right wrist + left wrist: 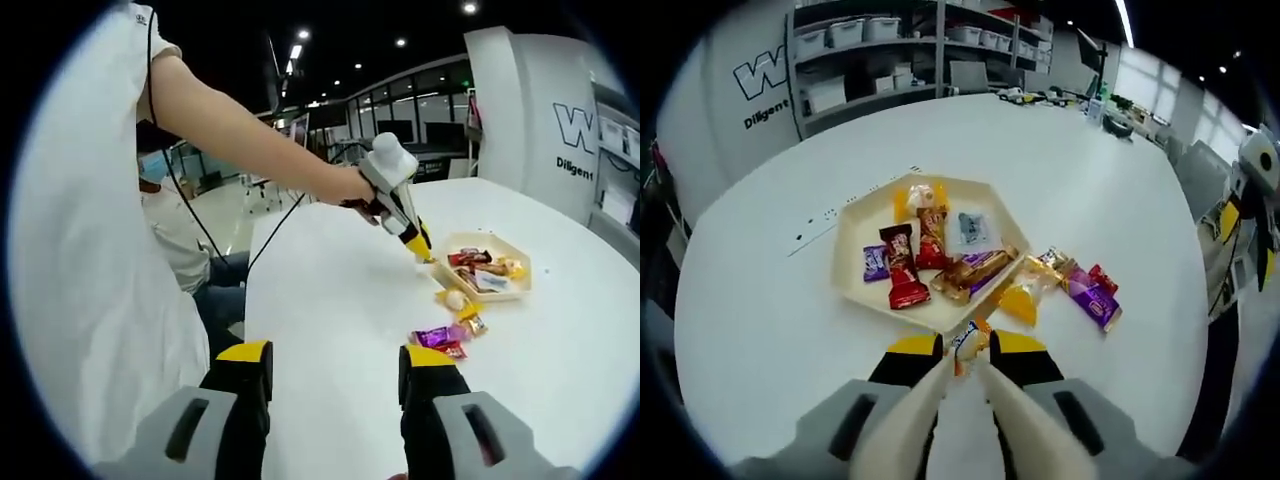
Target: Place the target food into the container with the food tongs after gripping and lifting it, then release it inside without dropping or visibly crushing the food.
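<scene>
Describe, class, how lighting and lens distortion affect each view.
Left gripper view: even overhead light, soft shadows, the white table bulges round, the tray stays sharp. Right gripper view: ceiling lights glare against a dark ceiling, the table edge curves, the left gripper looks slightly soft.

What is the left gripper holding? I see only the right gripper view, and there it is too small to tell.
Observer: In the left gripper view, the left gripper squeezes cream food tongs, and their tips pinch a small wrapped snack.
Operator: Is that snack inside the tray?
Observer: Not clearly. It shows right at the near rim of the tray, at the corner that points toward the gripper.
Operator: What lies in the tray?
Observer: Several wrapped snacks, among them a red bar and a small purple packet. The tray floor beside them, on the left of that view, is bare.
</scene>
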A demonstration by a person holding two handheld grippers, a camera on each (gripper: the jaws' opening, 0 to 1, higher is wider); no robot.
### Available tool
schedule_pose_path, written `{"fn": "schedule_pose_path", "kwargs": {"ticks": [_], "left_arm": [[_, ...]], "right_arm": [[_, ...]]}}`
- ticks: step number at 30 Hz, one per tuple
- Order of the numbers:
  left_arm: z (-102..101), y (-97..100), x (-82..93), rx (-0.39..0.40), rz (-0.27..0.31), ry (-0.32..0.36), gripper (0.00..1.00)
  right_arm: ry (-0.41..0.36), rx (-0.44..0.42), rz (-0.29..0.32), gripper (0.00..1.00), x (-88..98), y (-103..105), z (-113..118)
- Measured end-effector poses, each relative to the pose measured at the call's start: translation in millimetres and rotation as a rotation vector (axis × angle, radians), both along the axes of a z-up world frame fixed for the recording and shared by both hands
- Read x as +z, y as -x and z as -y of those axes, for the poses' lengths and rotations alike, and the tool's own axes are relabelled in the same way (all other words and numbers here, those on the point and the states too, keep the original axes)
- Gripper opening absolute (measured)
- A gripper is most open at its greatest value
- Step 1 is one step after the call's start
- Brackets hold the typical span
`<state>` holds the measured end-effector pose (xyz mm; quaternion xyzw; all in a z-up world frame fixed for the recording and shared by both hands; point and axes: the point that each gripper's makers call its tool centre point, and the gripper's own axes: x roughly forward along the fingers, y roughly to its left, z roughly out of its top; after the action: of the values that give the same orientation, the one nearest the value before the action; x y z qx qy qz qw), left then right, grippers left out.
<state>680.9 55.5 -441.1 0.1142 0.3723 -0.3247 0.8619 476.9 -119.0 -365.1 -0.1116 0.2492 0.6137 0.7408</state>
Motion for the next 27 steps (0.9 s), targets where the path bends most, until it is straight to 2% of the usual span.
{"fn": "schedule_pose_path", "kwargs": {"ticks": [4,8,20,27], "left_arm": [[0.1,-10.1,14.8,0.020,0.028,0.026,0.15],[2.8,-23.8,25.6,0.023,0.056,0.025,0.15],[14.3,-61.4,46.4,0.048,0.111,0.010,0.18],[21.4,-62.4,49.5,0.043,0.110,0.025,0.20]], "right_arm": [[-0.002,0.001,0.004,0.47,1.7,-1.9,1.2],[-0.002,-0.004,0.004,0.47,1.2,-5.1,4.6],[0.000,-0.030,0.006,0.47,2.2,-9.7,15.4],[0.000,-0.040,0.005,0.47,2.2,-11.1,19.4]]}}
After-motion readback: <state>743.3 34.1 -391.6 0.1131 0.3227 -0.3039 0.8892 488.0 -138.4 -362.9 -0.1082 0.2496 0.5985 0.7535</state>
